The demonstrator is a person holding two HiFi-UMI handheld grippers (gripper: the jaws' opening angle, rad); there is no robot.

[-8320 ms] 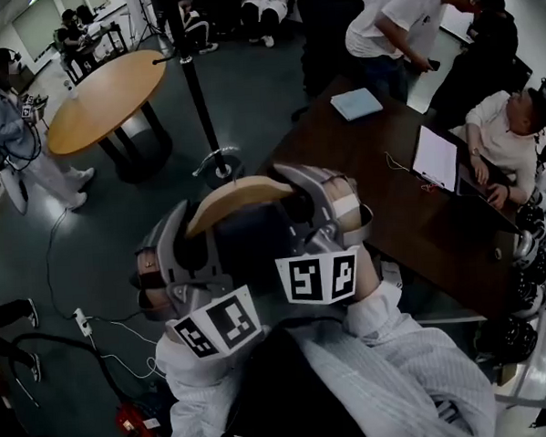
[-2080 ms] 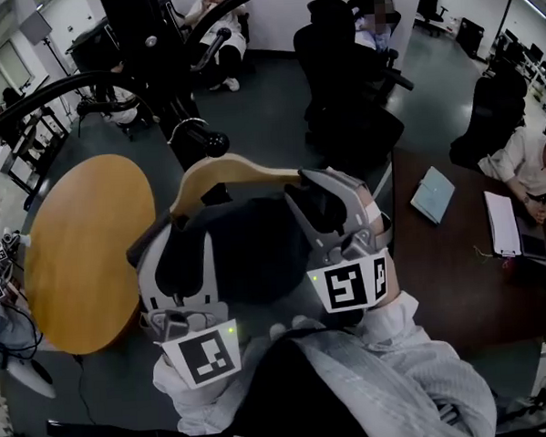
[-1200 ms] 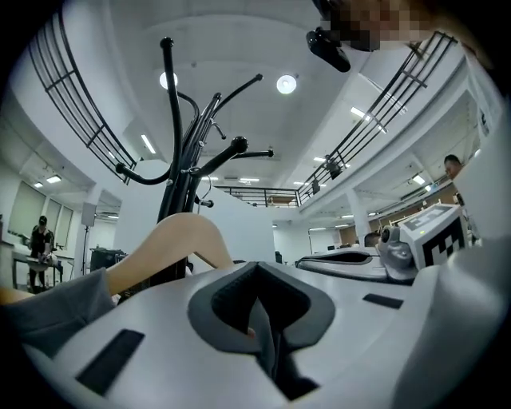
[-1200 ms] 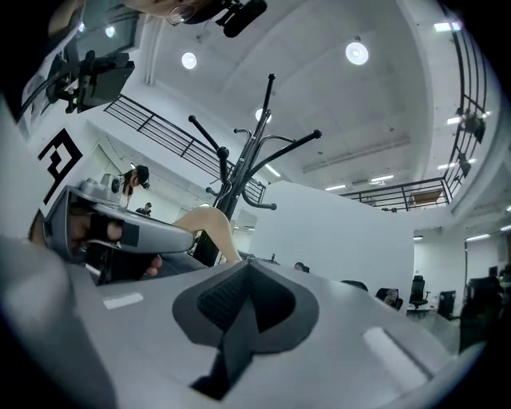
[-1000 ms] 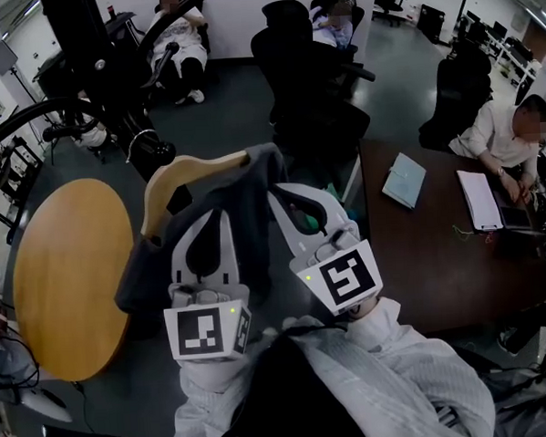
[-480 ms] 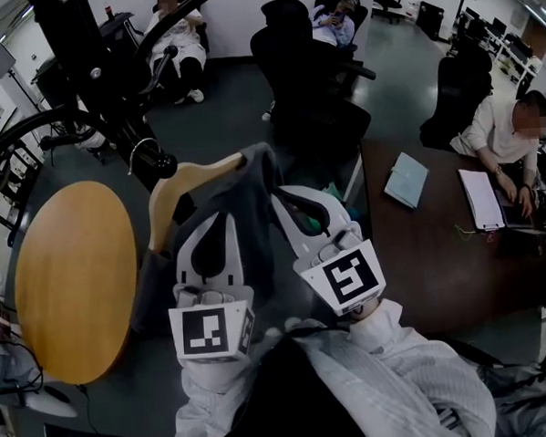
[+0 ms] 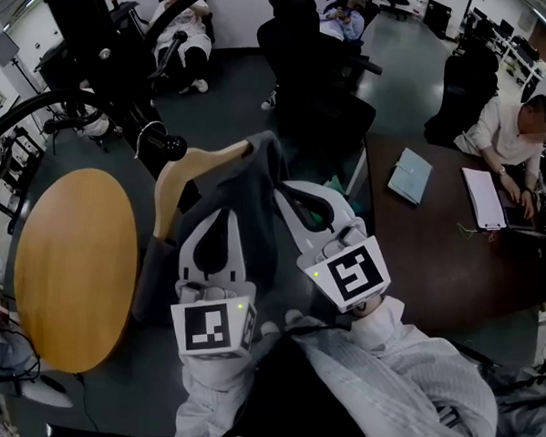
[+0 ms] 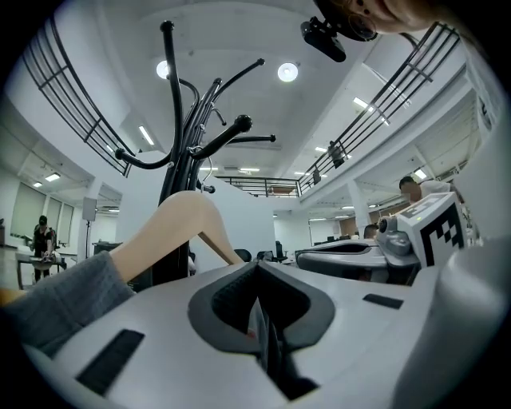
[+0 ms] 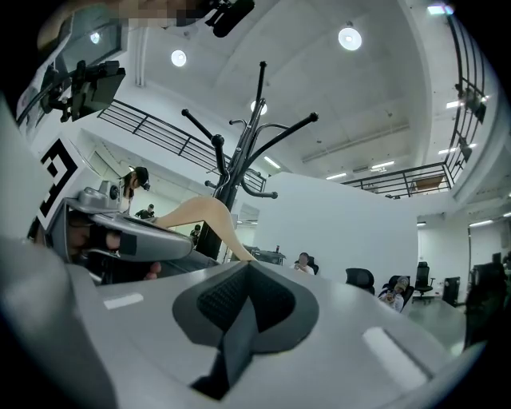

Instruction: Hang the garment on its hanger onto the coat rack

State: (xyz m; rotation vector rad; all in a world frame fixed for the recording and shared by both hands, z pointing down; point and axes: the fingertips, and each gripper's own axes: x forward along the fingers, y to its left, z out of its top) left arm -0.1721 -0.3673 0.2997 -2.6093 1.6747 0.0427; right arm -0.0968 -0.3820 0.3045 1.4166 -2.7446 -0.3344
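Both grippers are closed on cloth rather than on wood: the left gripper pinches a thin fold of the garment between its jaws, and the right gripper has a grey strip of it clamped the same way. The garment is held up in the air in front of the person, draped over the wooden hanger, just near and right of the coat rack. That grip is the main hazard. The hanger is carried only by the fabric around it, so a tilt or a quick push toward the rack could let the wood slide out, or let the cloth slip off it. One shoulder of the hanger already shows bare, with the cloth bunched toward the right. The hanger's hook seems to be the thin wire beside the knobbed tip of a rack arm, but it is too fine to tell whether it is over the arm, touching it or apart from it. If the grippers let go while the hook merely rests against the knob, the whole load would likely drop to the floor. The rack's other arms crowd close on the far left – a sleeve or the hanger's end could snag one and twist the hook off line.
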